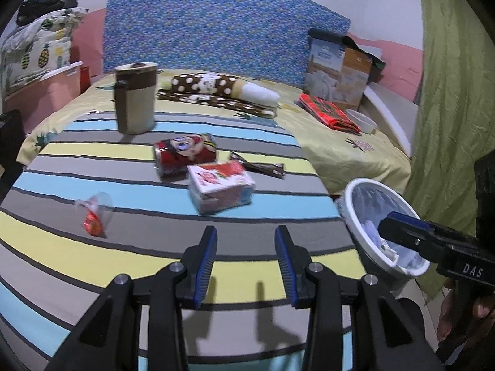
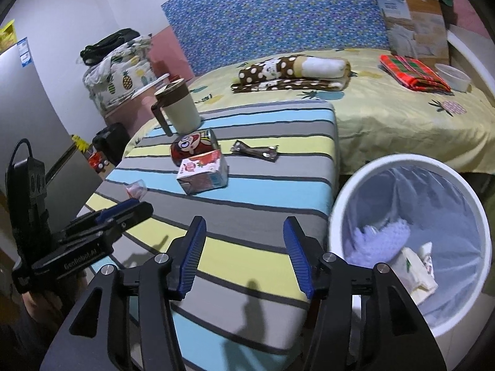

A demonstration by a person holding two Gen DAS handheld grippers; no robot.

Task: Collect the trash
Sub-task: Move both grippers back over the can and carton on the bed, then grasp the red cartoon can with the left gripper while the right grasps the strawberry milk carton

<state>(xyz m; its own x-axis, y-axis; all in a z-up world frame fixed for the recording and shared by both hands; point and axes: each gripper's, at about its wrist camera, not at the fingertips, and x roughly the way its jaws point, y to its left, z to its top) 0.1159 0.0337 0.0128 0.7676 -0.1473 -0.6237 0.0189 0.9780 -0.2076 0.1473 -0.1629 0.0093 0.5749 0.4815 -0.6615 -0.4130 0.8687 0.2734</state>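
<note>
Ahead of our left gripper, its blue pads apart and empty, lies a juice carton on the striped cushion, a red cartoon can touching it behind, a brown wrapper beyond-right, a clear cup far left. Our right gripper gapes wide, empty; the white trash bin sits just right of it, crumpled paper inside.

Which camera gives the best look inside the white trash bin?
The right wrist view. There the trash bin is seen from above, with its liner and the crumpled paper inside in view. In the left wrist view the bin sits at the edge, partly covered by the right gripper.
</note>
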